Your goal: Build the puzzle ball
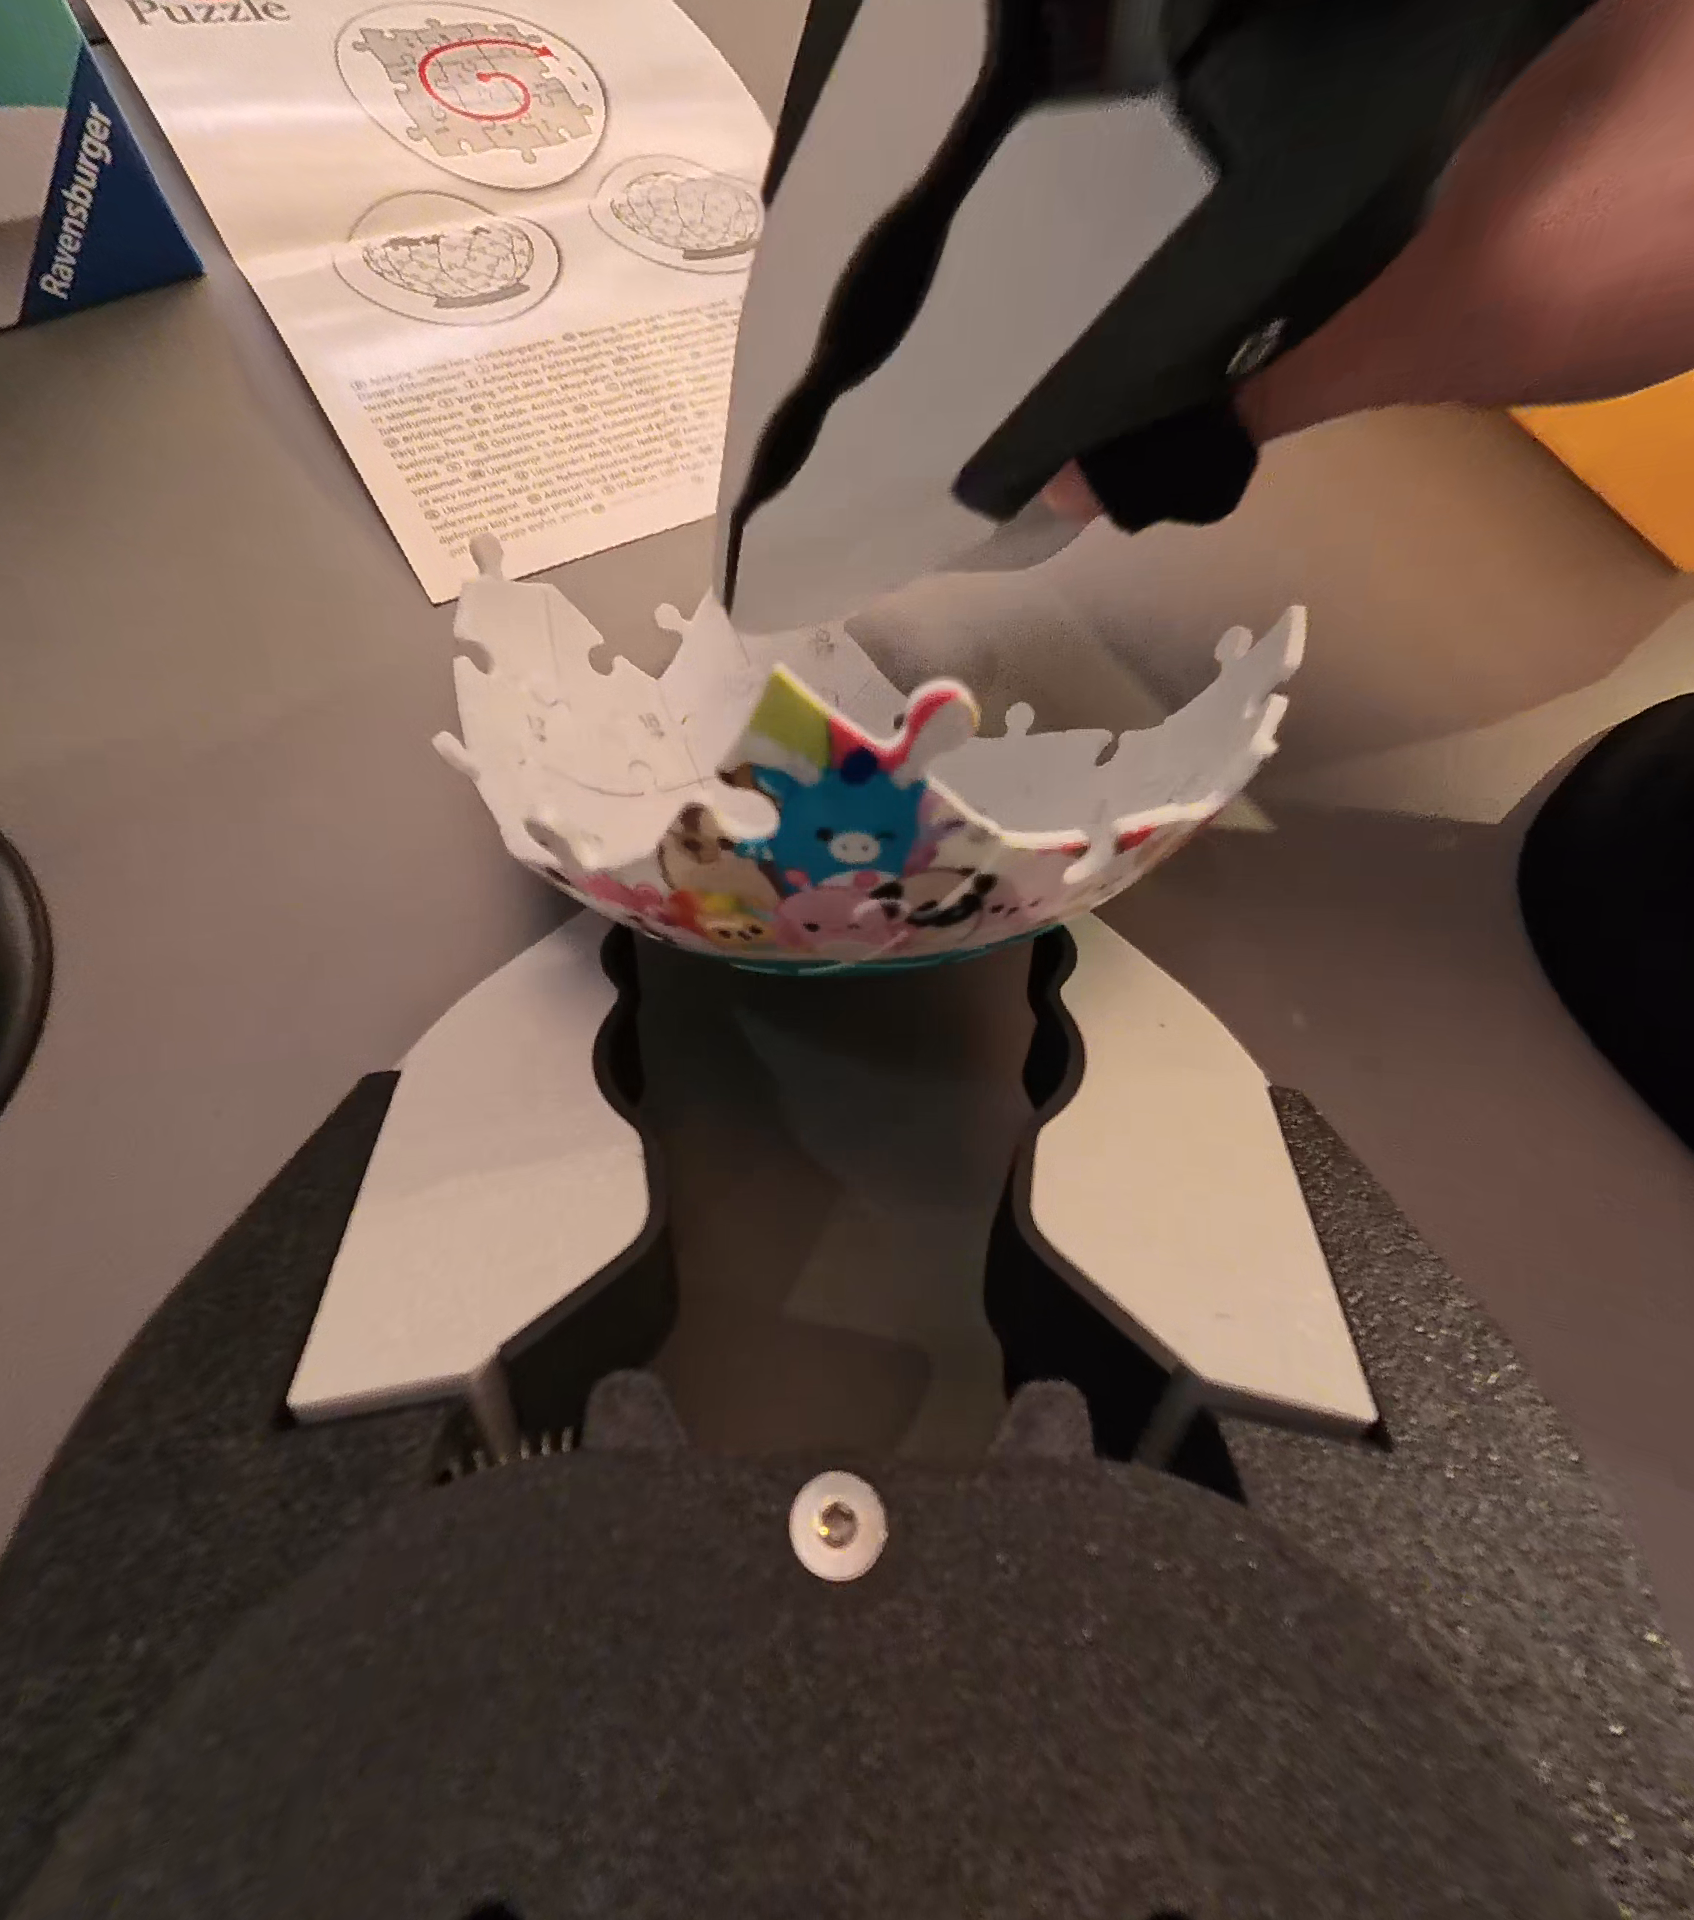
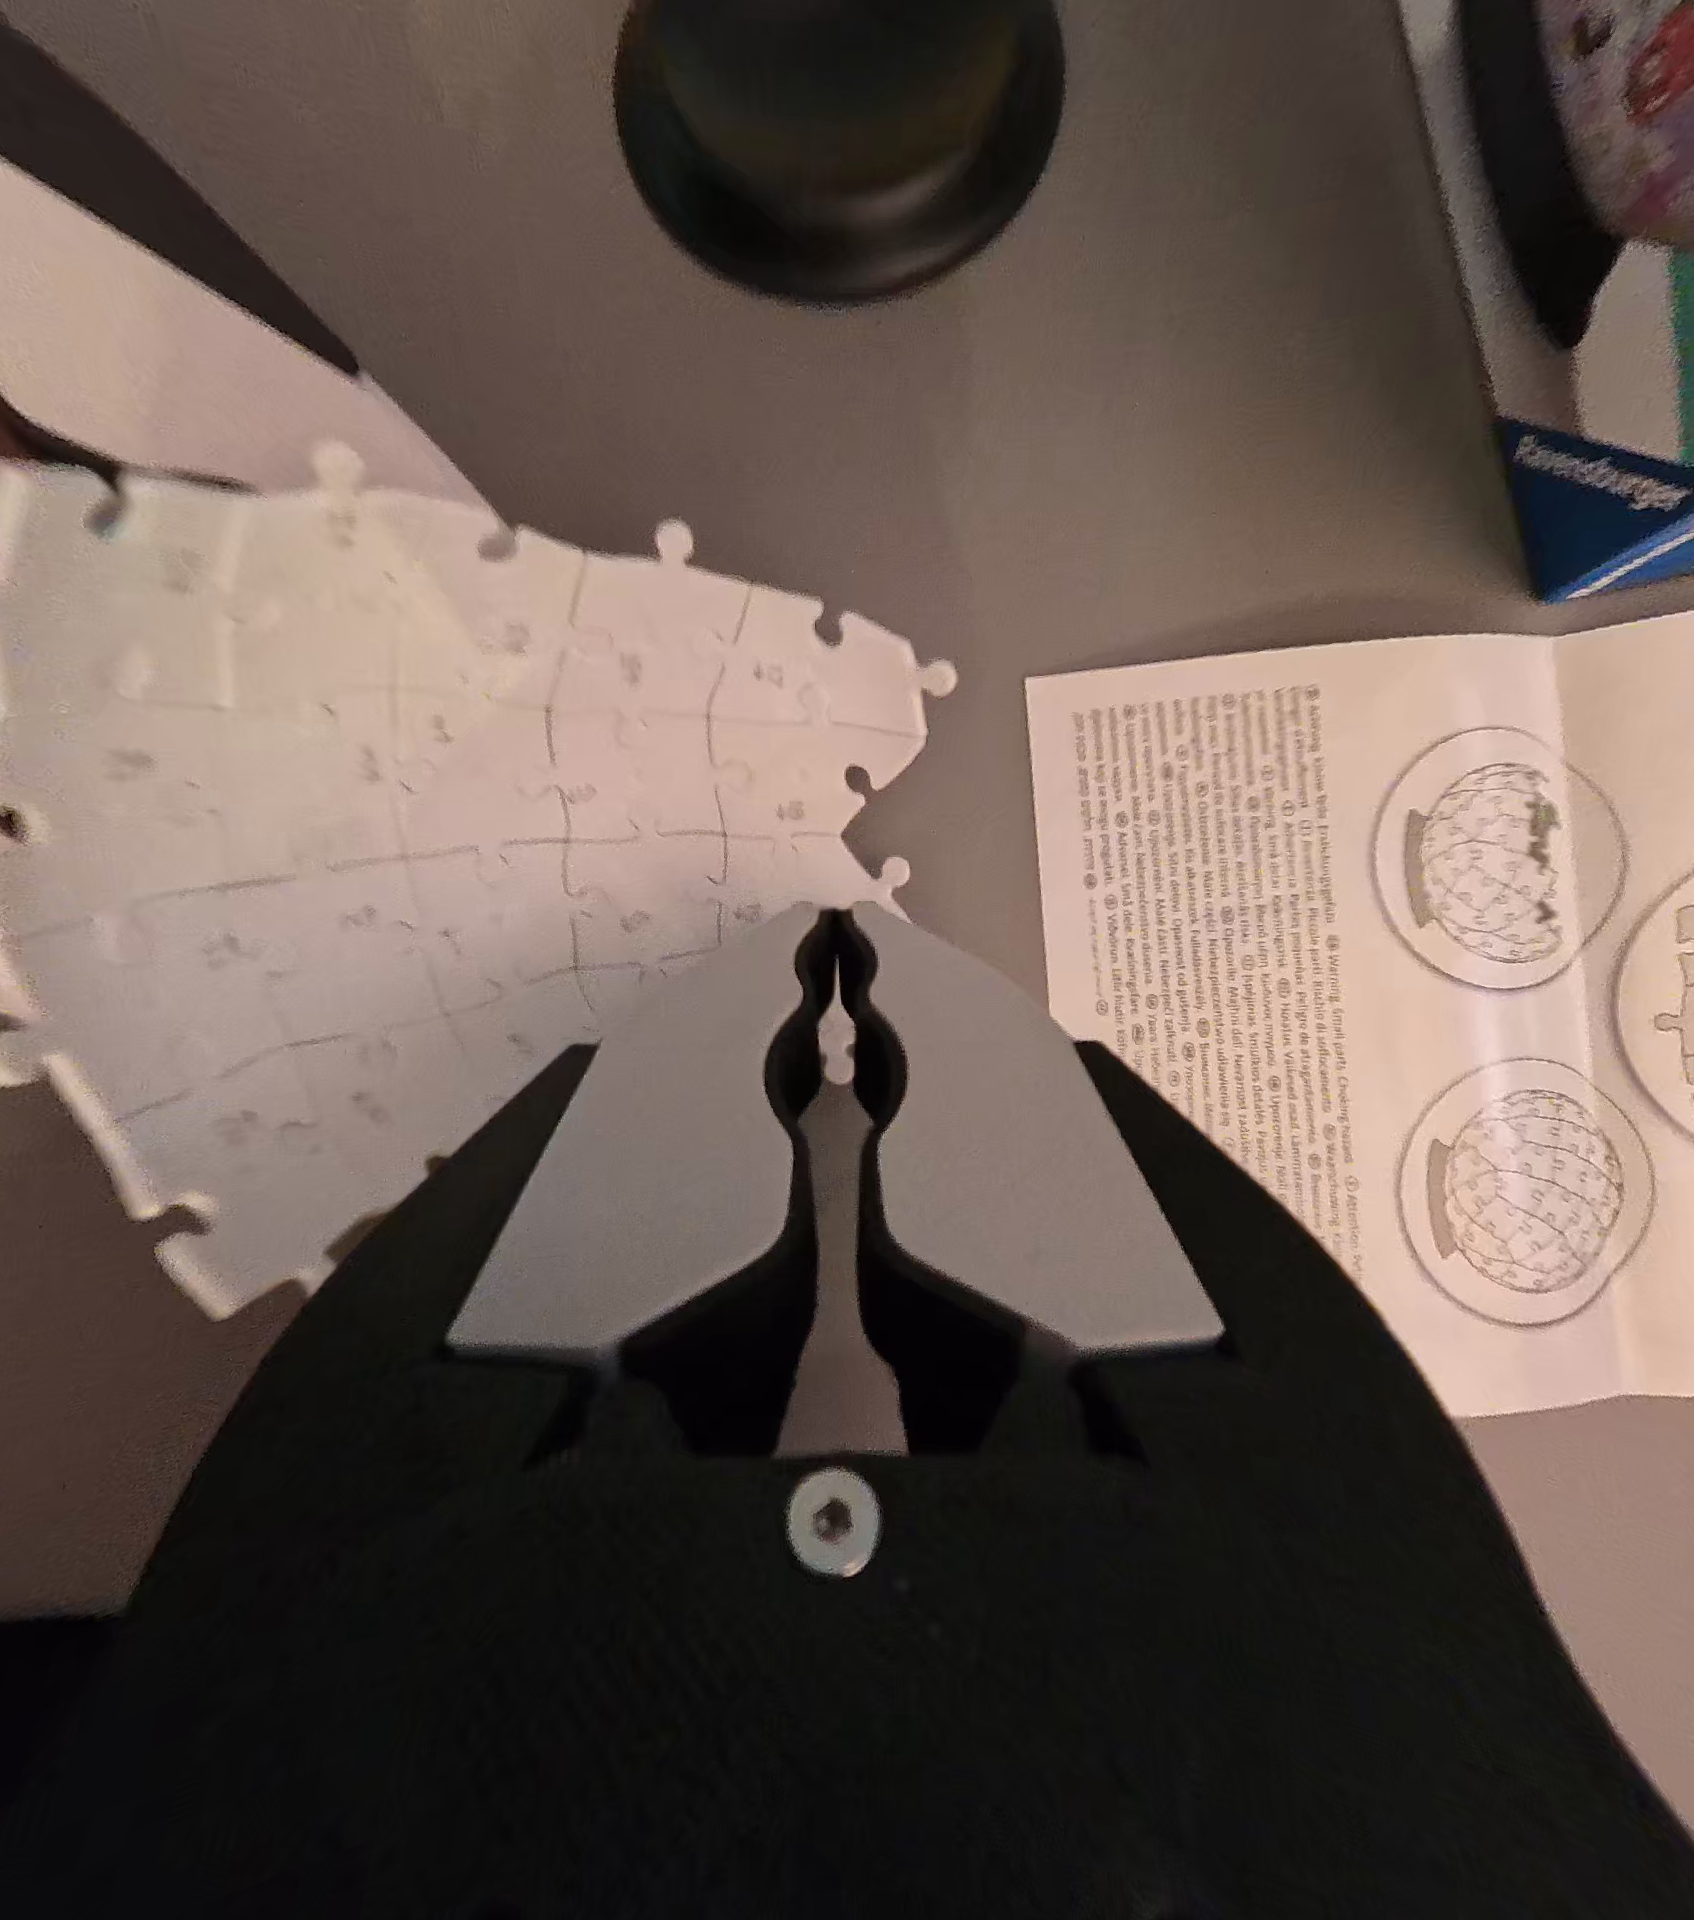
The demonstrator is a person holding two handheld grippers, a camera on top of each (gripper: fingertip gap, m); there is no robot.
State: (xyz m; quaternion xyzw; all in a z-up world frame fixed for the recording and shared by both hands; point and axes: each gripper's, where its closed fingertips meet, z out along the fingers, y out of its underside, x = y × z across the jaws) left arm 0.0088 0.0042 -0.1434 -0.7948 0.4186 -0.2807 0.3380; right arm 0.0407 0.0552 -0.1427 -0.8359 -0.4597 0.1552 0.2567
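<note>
Seating is the step in hand: a white piece [image 2: 838, 1049] goes into the rim of the half-built puzzle ball [image 1: 822, 842]. The ball is an open bowl, printed side out and blank side in, out on the bare middle of the desk [image 1: 147, 727]. The instruction sheet [image 1: 469, 312] lies just beyond it and the blue box [image 1: 84, 208] farther off, toward the desk's far left as the left wrist view shows it.

My right gripper [image 2: 835, 920] is narrow, its tongs pinched almost together. A small white knob shows in the gap between them, so I judge it grips that piece by its edge. Its tip sits right at the jagged rim on the bowl's far side, touching it or nearly so.

My left gripper [image 1: 832, 966] is spread wide, with the base of the bowl between its tips. I cannot tell whether the tongs press on it or only flank it.

To do this well, I want the left tongs bracing the base before I push, since the bowl is thin and open and I judge it would rock or flex. I would match the piece's curve to the shell and line tab to notch. Then I would press along the wall rather than down into the hollow. A hard shove could pop the neighbouring pieces loose. The right view is blurred, so I cannot confirm the tab alignment.
</note>
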